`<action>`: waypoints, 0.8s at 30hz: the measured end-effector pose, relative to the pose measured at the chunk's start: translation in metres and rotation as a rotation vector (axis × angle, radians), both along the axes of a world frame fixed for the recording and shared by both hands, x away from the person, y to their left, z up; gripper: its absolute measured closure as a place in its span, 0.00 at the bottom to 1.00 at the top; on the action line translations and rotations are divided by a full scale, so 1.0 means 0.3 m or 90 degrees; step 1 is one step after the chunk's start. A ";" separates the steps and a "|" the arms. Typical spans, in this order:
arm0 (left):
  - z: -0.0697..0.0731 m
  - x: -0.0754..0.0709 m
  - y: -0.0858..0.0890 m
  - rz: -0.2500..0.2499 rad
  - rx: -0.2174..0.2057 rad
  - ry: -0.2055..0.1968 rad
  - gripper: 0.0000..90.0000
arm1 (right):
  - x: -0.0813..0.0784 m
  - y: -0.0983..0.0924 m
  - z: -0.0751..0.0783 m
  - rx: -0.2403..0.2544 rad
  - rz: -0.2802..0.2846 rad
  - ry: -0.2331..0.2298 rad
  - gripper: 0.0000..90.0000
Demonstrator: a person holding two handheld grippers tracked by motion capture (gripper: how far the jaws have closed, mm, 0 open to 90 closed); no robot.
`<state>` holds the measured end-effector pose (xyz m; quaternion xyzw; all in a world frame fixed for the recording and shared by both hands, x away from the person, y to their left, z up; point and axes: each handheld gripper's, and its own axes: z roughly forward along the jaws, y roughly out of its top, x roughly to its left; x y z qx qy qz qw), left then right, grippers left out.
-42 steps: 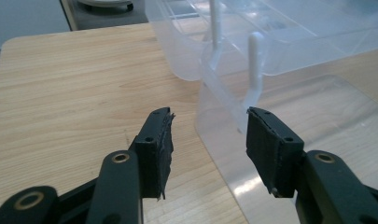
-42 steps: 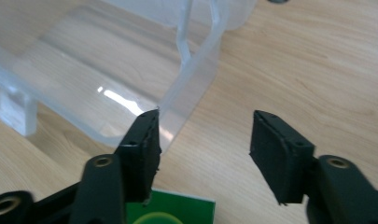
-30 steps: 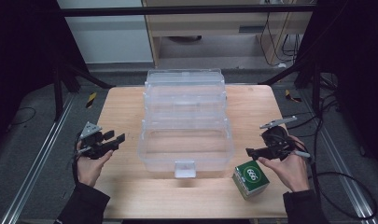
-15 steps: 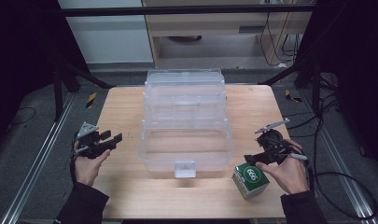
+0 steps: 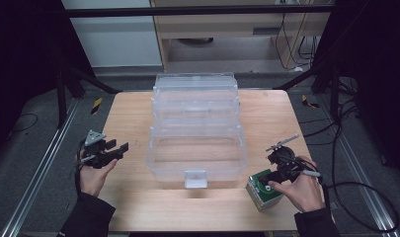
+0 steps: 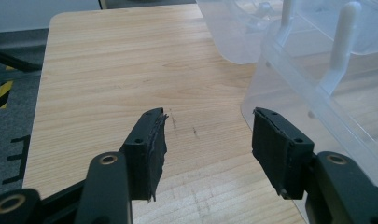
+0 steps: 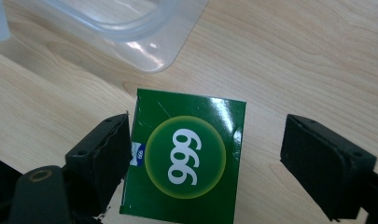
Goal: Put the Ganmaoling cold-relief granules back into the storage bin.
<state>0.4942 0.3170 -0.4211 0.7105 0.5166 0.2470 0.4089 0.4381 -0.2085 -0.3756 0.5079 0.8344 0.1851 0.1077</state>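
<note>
A green carton [image 7: 186, 158] with "999" in a yellow-rimmed circle lies on the wooden table [image 5: 128, 113] near its front right. In the high view the carton [image 5: 261, 195] sits just right of the clear plastic box [image 5: 160, 165]. My right gripper [image 7: 210, 135] hangs over it, open; its jaws have just been opening. The left pad [image 7: 107, 154] is at the carton's edge and the right pad [image 7: 326, 163] stands well clear. My left gripper [image 6: 207, 121] is open over bare wood at the table's left, nothing between its jaws, which have opened slightly.
The clear box [image 6: 317, 93] has stepped tiers folded back and a latch [image 5: 196, 178] at its front. Its wall lies close to my left gripper's right jaw. Its rounded corner [image 7: 149, 51] is just beyond the carton. Dark floor and metal rails [image 5: 34, 187] surround the table.
My right gripper has come down and a little toward the near edge, so its jaws now straddle the green carton. The left hand has hardly moved.
</note>
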 end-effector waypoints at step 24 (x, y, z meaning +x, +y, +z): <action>0.000 -0.009 0.009 0.003 0.004 0.004 0.46 | -0.008 0.050 -0.097 -0.034 0.026 0.073 0.09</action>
